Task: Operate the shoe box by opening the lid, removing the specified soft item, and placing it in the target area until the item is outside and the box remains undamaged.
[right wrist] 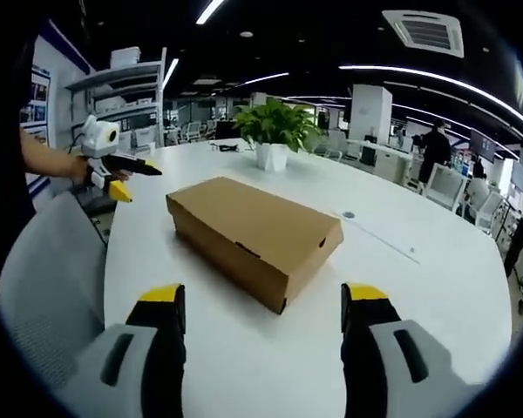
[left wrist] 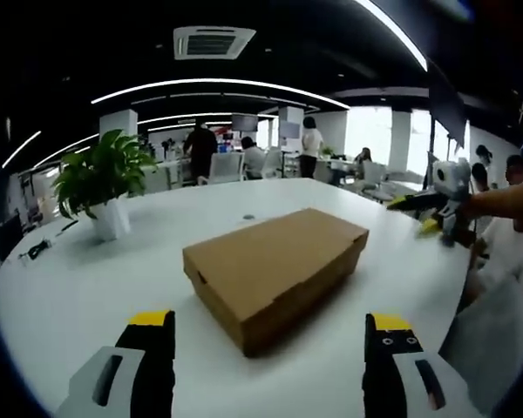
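Jaws of the left gripper (left wrist: pixel 270 335) and right gripper (right wrist: pixel 266 309) stand wide apart, 2 tips each, gripping nothing. Between and just beyond them, the closed cardboard shoe box (left wrist: pixel 277 268) lies on the white table (left wrist: pixel 87 287). A potted plant (right wrist: pixel 275 132) stands past it.

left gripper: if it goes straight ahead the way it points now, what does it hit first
Likely the closed box. It lies on the table dead ahead of the open left gripper, near corner towards it, nothing between.
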